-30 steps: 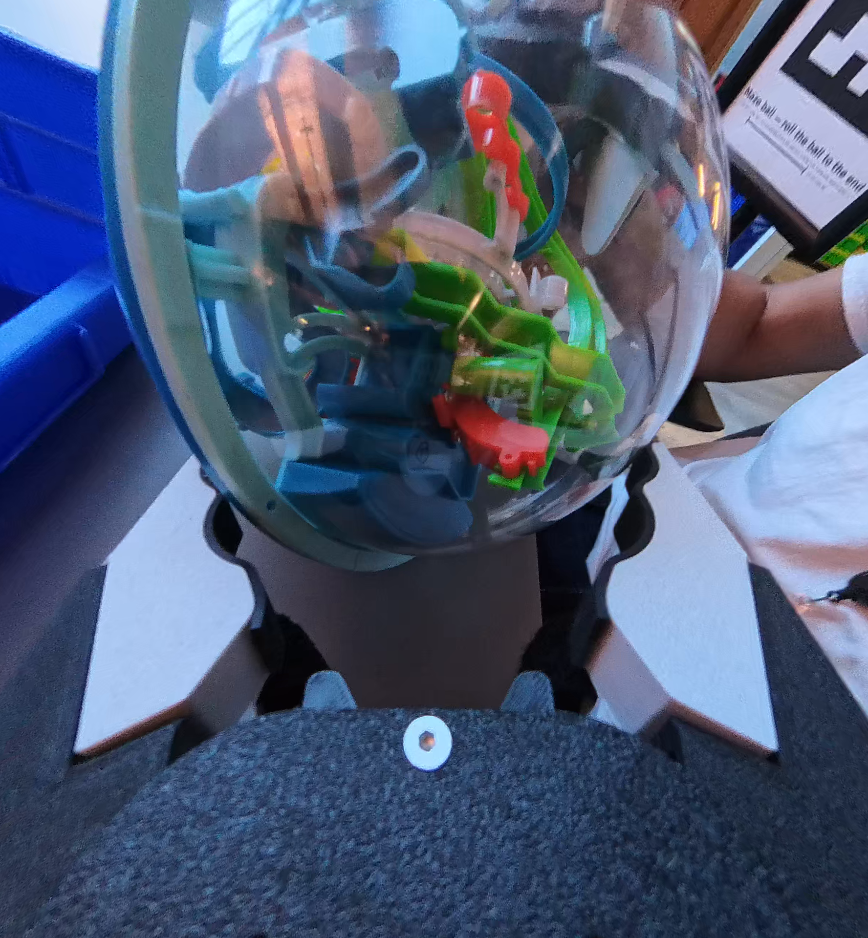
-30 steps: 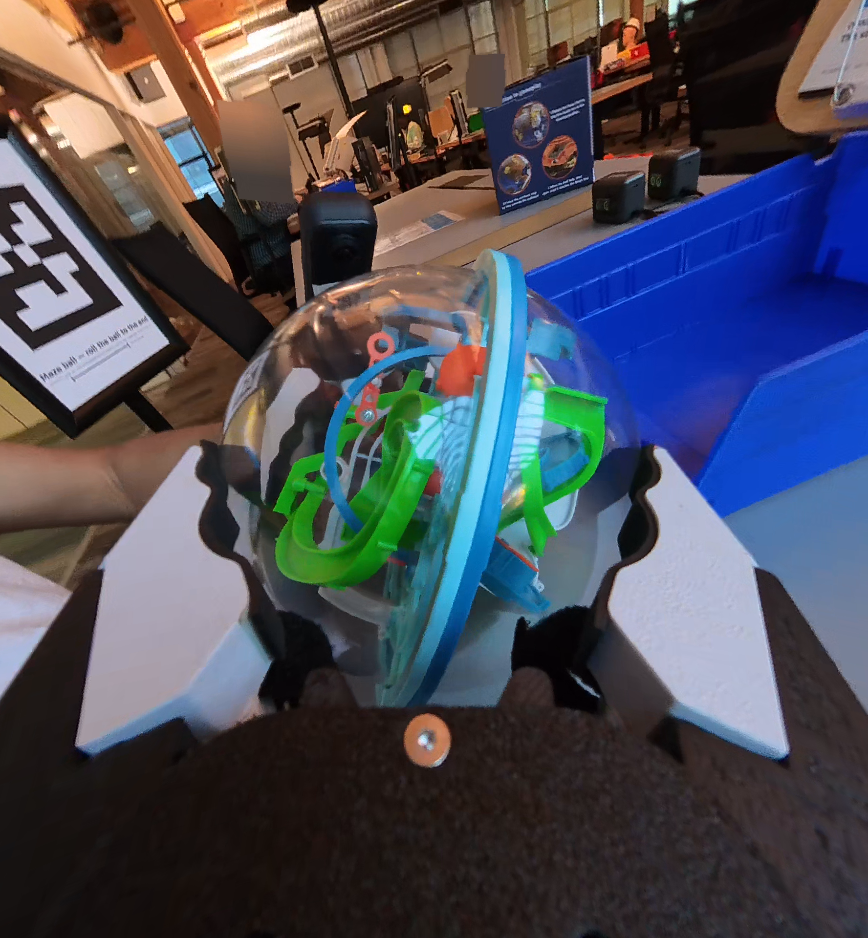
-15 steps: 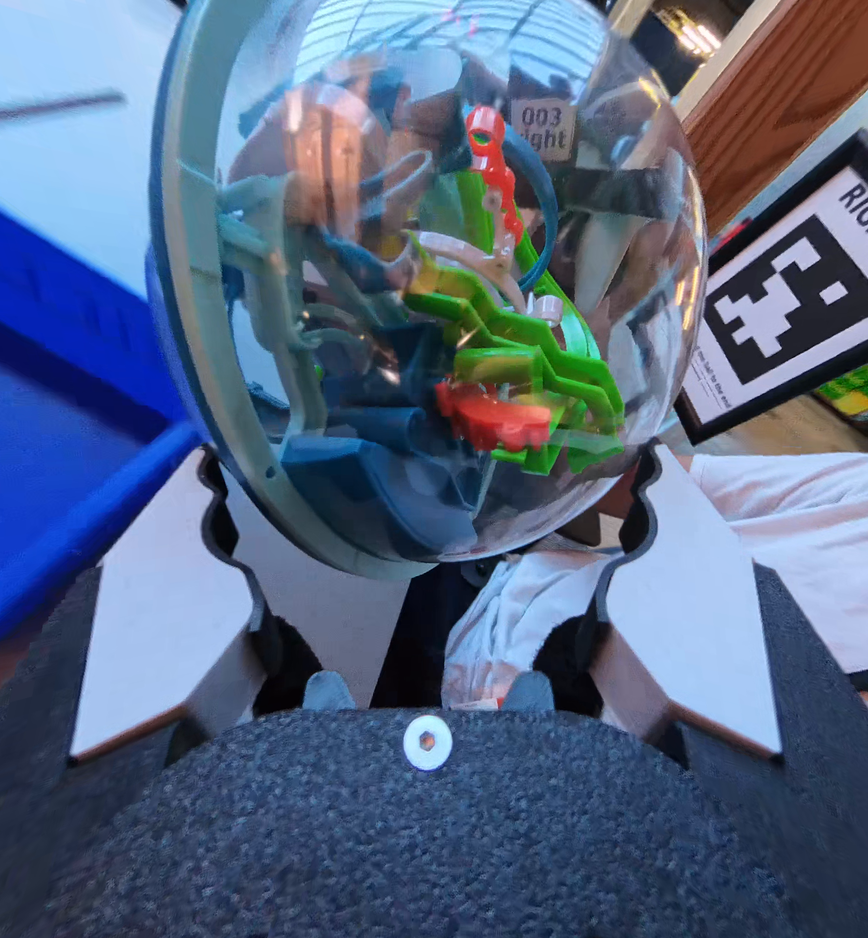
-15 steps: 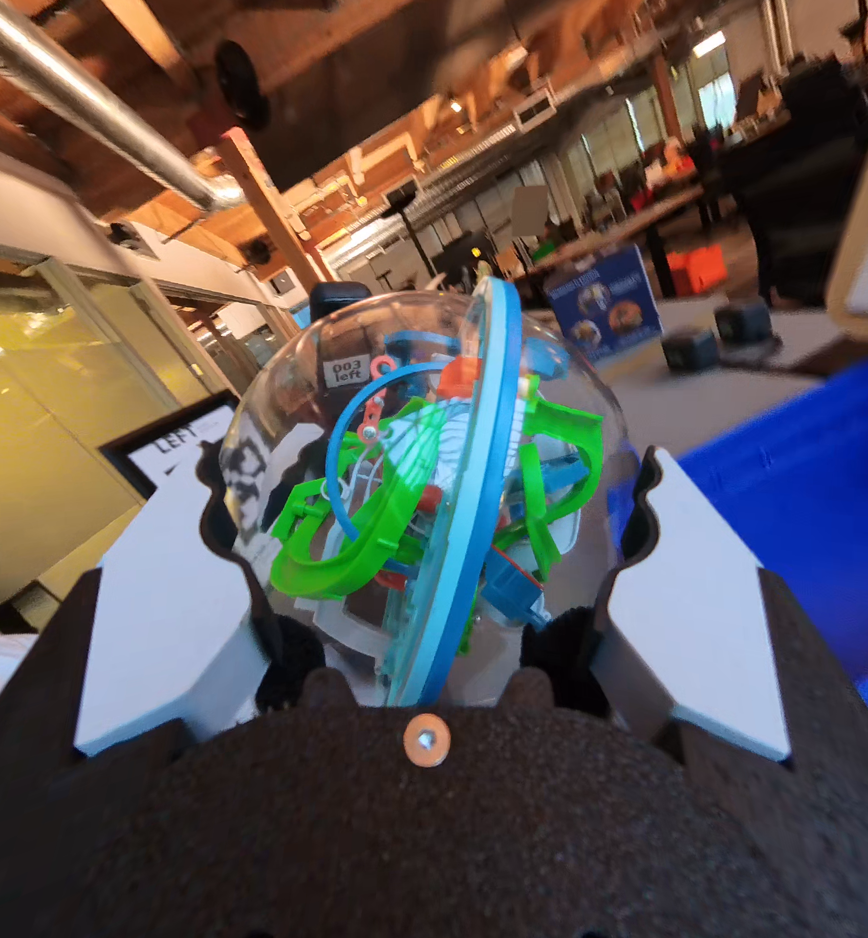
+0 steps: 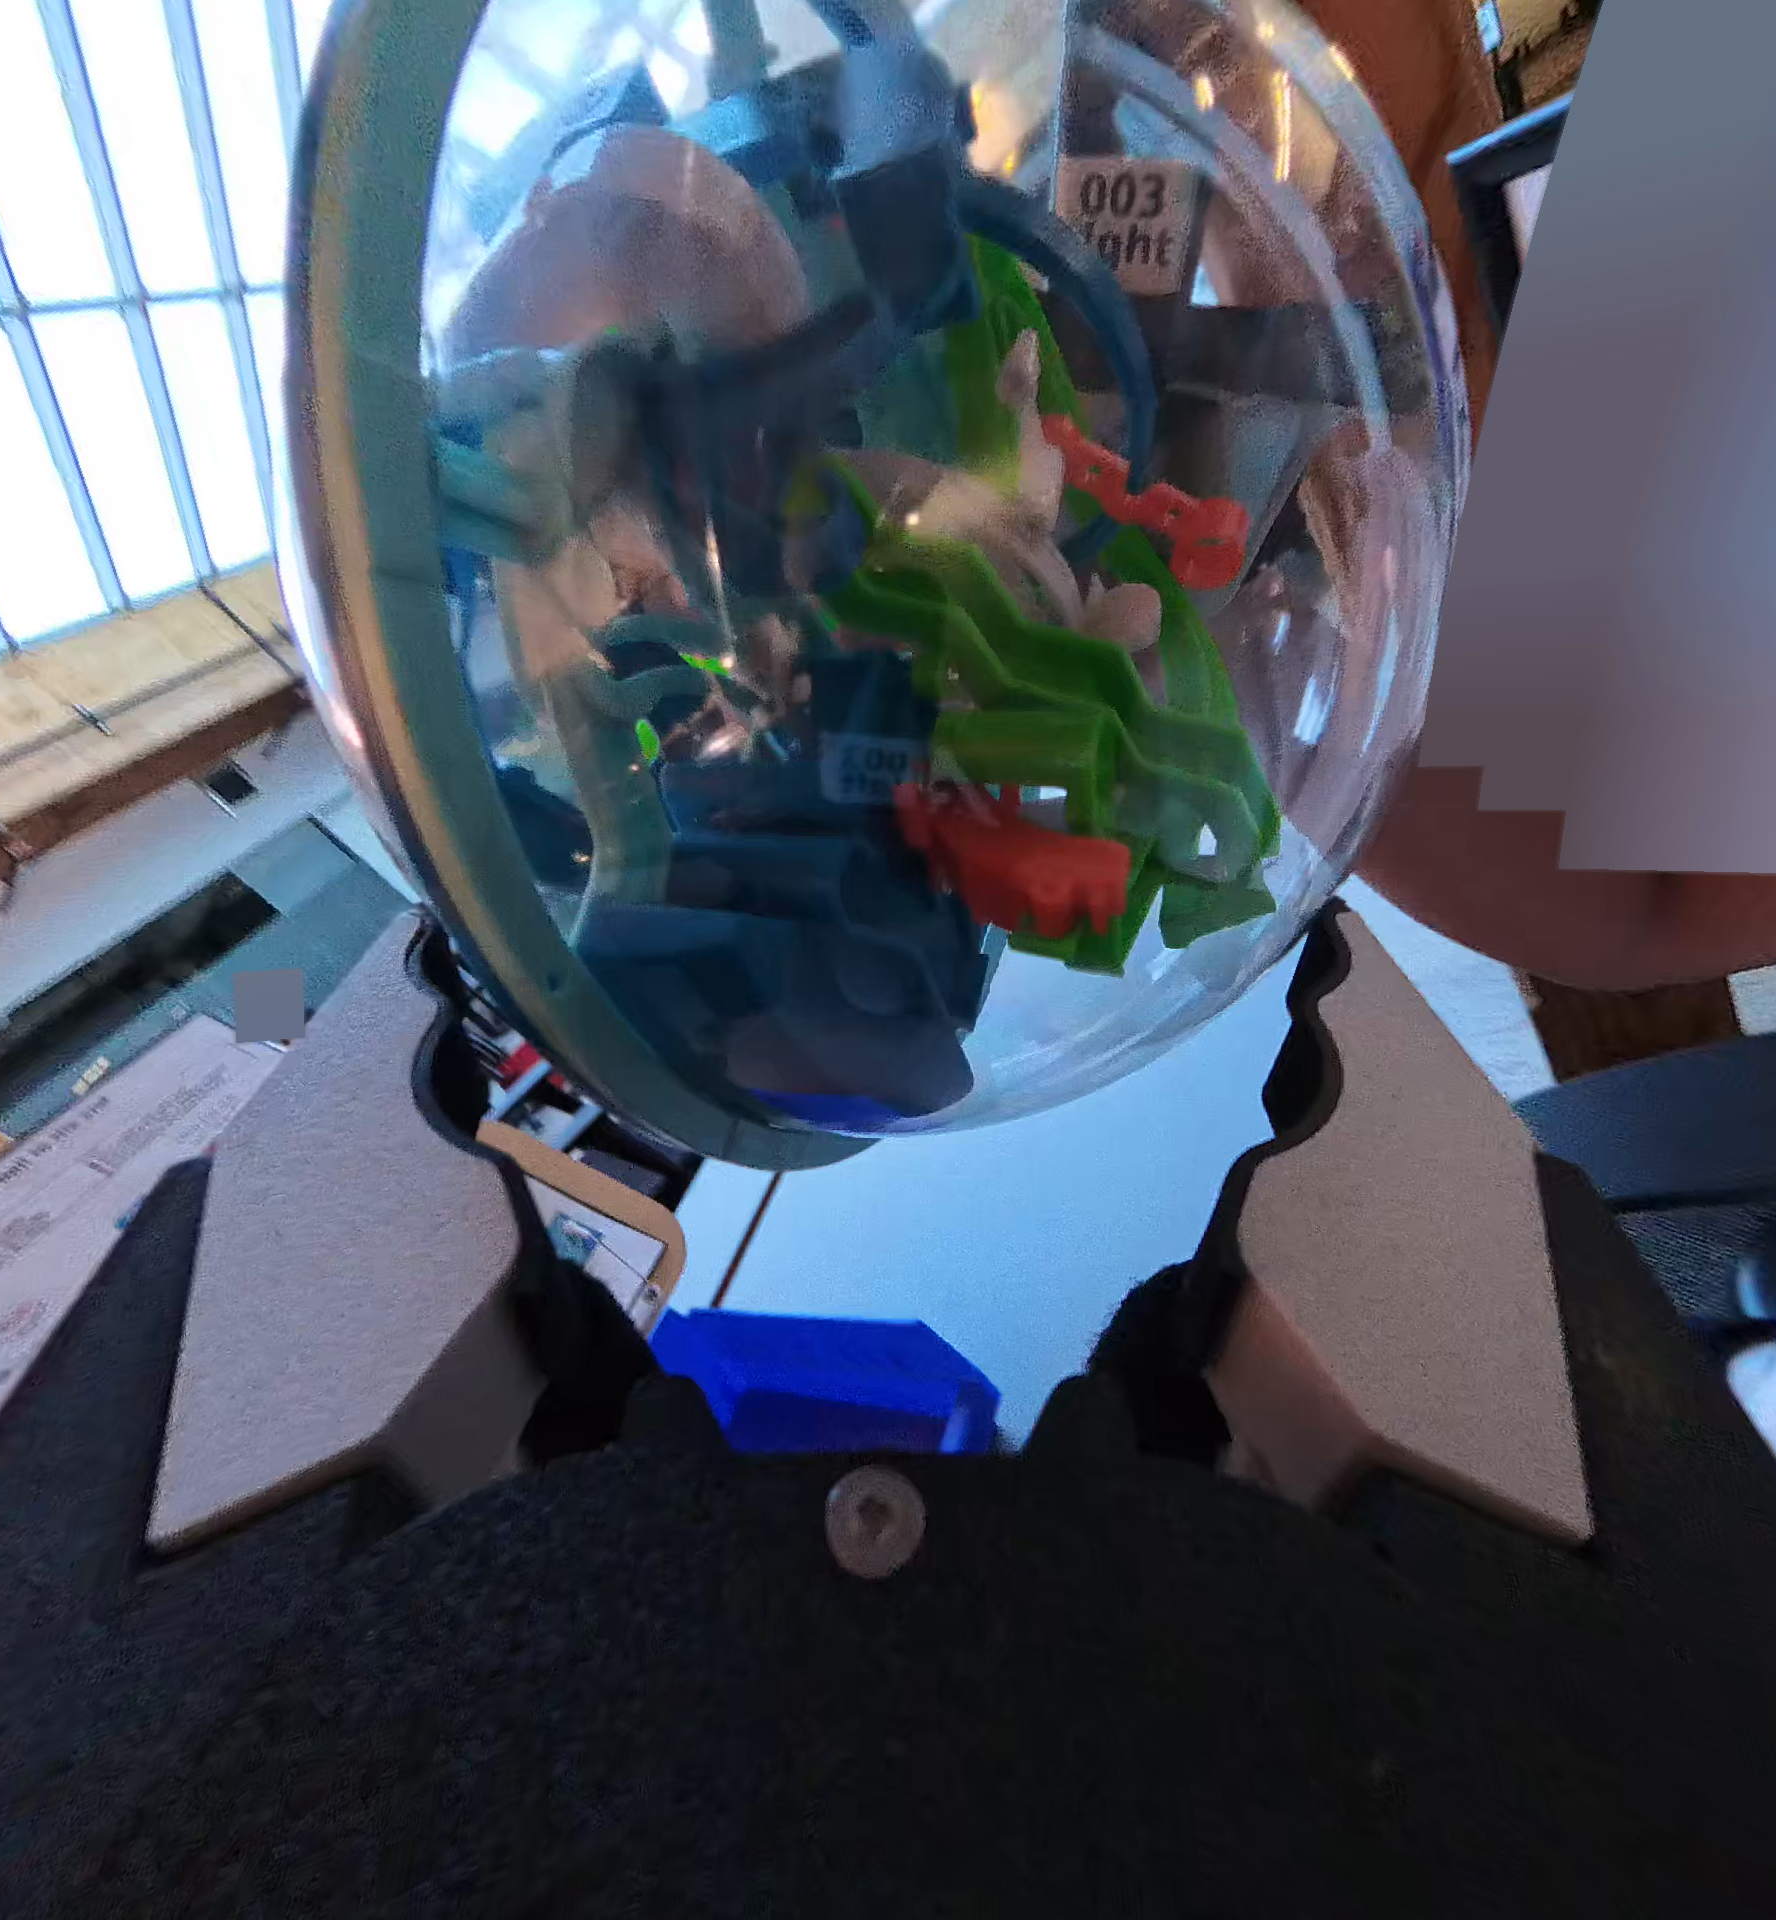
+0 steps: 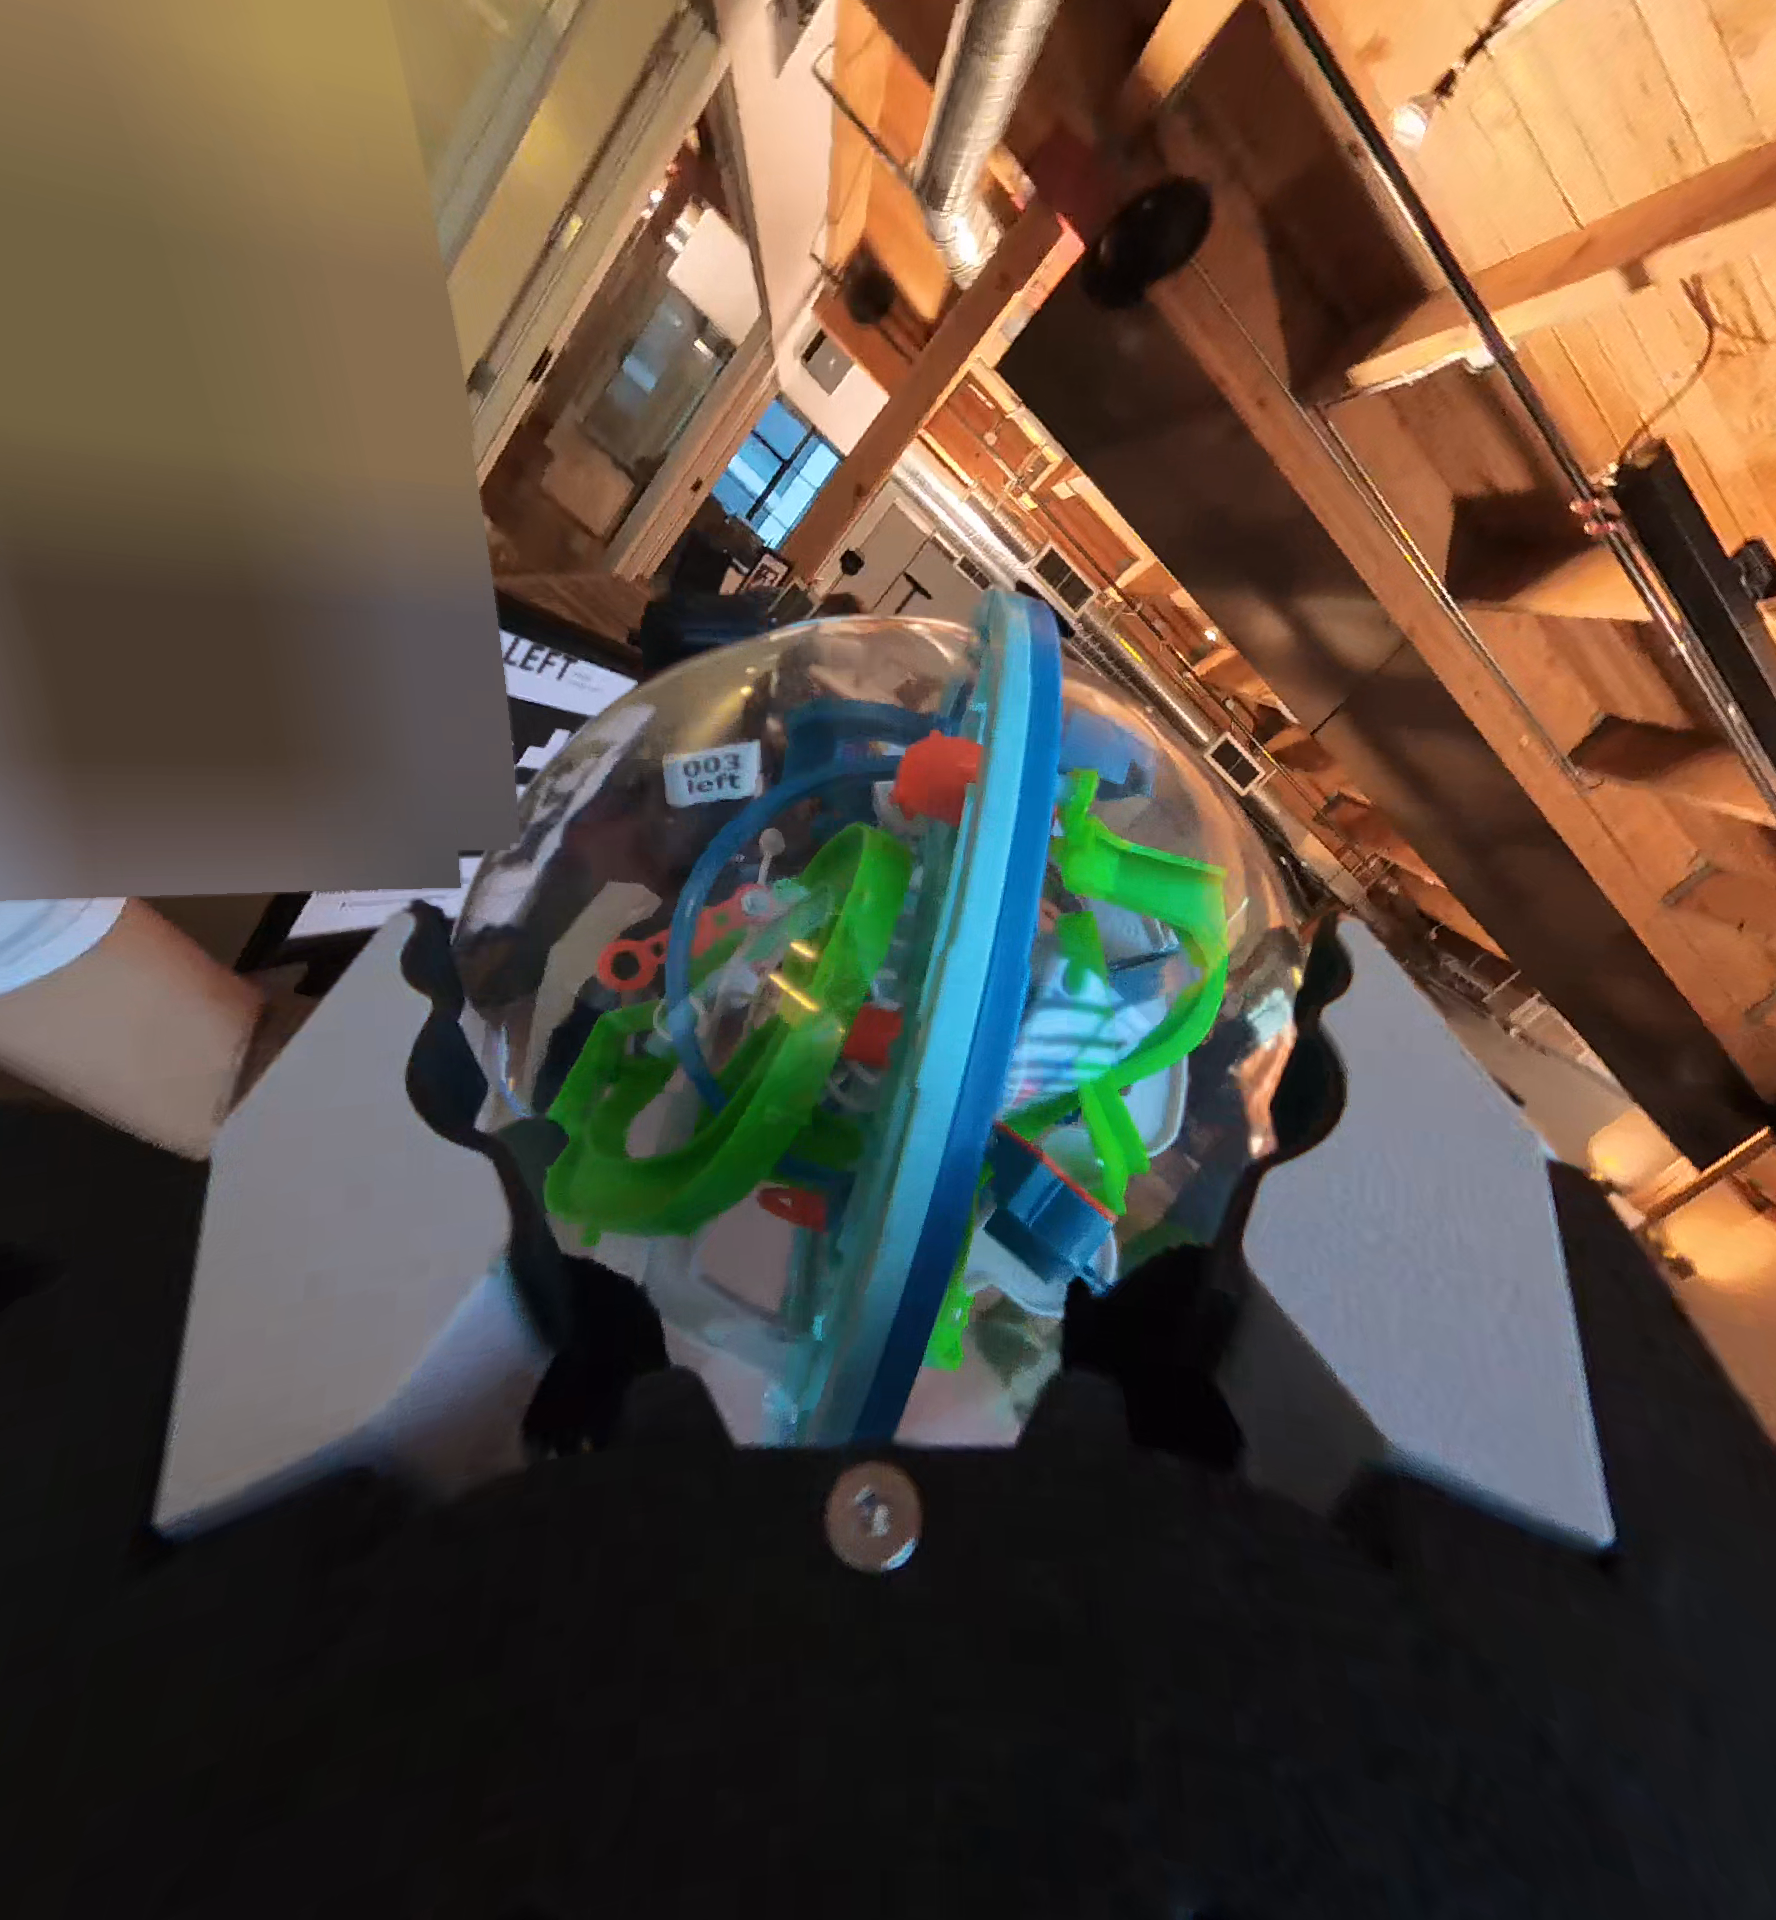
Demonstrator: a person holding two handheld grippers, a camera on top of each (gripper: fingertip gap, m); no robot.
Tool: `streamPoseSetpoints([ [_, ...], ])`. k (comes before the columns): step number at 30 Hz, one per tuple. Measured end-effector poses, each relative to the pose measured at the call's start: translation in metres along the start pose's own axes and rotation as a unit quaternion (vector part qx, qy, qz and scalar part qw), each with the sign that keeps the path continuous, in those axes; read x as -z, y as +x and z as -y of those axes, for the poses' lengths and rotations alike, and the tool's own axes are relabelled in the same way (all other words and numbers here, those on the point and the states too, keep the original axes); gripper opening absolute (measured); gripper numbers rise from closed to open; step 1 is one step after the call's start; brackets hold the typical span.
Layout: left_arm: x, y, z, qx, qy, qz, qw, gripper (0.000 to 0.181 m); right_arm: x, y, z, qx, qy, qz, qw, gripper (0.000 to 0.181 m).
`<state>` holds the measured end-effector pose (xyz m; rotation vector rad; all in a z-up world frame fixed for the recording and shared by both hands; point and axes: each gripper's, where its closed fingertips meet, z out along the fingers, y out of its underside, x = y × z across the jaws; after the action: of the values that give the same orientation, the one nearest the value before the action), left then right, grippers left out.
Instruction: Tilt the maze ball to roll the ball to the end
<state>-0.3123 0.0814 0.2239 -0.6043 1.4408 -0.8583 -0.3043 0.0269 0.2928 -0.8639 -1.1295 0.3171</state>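
The maze ball point(image 5: 863, 623) is a clear sphere with a blue equator ring and green, blue and red tracks inside. My left gripper point(image 5: 873, 935) grips it at the fingertips, one tip on each lower side. In the right wrist view the maze ball point(image 6: 863, 987) sits deep between the fingers of my right gripper point(image 6: 873, 935), which is shut on it, with the ring running nearly upright. The ball is held up in the air and tilted. I cannot make out the small rolling ball inside.
A blue bin point(image 5: 822, 1371) and a white tabletop point(image 5: 967, 1195) lie below the ball. A printed sign board point(image 5: 32, 1195) is at lower left. A person's arm point(image 5: 1590, 914) is at right, also in the right wrist view point(image 6: 84, 1018). Wooden ceiling beams point(image 6: 1486, 416) fill the background.
Both grippers have swung upward with the maze ball held between them. The table and blue bin dropped out of the right view, where the ceiling now shows. The inner tracks have rotated slightly.
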Motion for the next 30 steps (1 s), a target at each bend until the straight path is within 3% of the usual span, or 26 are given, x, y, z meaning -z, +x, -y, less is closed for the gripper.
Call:
streamPoseSetpoints([
  [8, 0.003, 0.003, -0.040, 0.075, 0.041, -0.012, 0.996, 0.151, -0.016, 0.000, -0.036, -0.048, -0.069, -0.003, 0.996, 0.152],
  [10, -0.002, 0.008, -0.067, 0.142, 0.027, -0.043, 0.989, 0.151, -0.018, 0.004, -0.062, -0.095, -0.130, -0.023, 0.987, 0.151],
  [13, -0.010, 0.021, -0.114, 0.290, 0.004, -0.098, 0.952, 0.152, -0.016, 0.015, -0.114, -0.213, -0.198, -0.060, 0.955, 0.146],
  [15, -0.014, 0.029, -0.148, 0.354, -0.012, -0.104, 0.929, 0.152, -0.010, 0.018, -0.148, -0.269, -0.213, -0.075, 0.936, 0.134],
  [18, -0.019, 0.051, -0.212, 0.405, -0.077, -0.097, 0.906, 0.151, 0.008, 0.020, -0.204, -0.317, -0.220, -0.111, 0.916, 0.082],
  [19, -0.022, 0.062, -0.230, 0.415, -0.097, -0.103, 0.899, 0.150, 0.013, 0.016, -0.228, -0.327, -0.231, -0.120, 0.908, 0.085],
  [21, -0.026, 0.081, -0.248, 0.429, -0.103, -0.120, 0.889, 0.134, 0.015, -0.016, -0.281, -0.374, -0.266, -0.091, 0.884, 0.082],
  [22, -0.028, 0.089, -0.249, 0.430, -0.085, -0.132, 0.889, 0.102, 0.016, -0.034, -0.309, -0.401, -0.299, -0.076, 0.863, 0.067],
  [23, -0.030, 0.094, -0.254, 0.422, -0.079, -0.128, 0.894, 0.094, 0.028, -0.050, -0.339, -0.397, -0.369, -0.064, 0.838, 0.052],
  [25, -0.029, 0.092, -0.276, 0.421, -0.094, -0.090, 0.898, 0.080, 0.059, -0.038, -0.390, -0.382, -0.462, -0.168, 0.782, 0.022],
  [27, -0.025, 0.091, -0.278, 0.430, -0.078, -0.087, 0.895, 0.061, 0.056, -0.051, -0.404, -0.405, -0.428, -0.141, 0.796, 0.027],
  [28, -0.025, 0.093, -0.276, 0.427, -0.069, -0.087, 0.898, 0.039, 0.044, -0.059, -0.399, -0.448, -0.376, -0.113, 0.803, 0.029],
  [29, -0.028, 0.099, -0.285, 0.416, -0.094, -0.079, 0.901, 0.032, 0.037, -0.063, -0.402, -0.480, -0.348, -0.108, 0.798, 0.032],
  [30, -0.034, 0.110, -0.298, 0.407, -0.130, -0.077, 0.901, 0.038, 0.037, -0.065, -0.413, -0.482, -0.348, -0.115, 0.796, 0.034],
])
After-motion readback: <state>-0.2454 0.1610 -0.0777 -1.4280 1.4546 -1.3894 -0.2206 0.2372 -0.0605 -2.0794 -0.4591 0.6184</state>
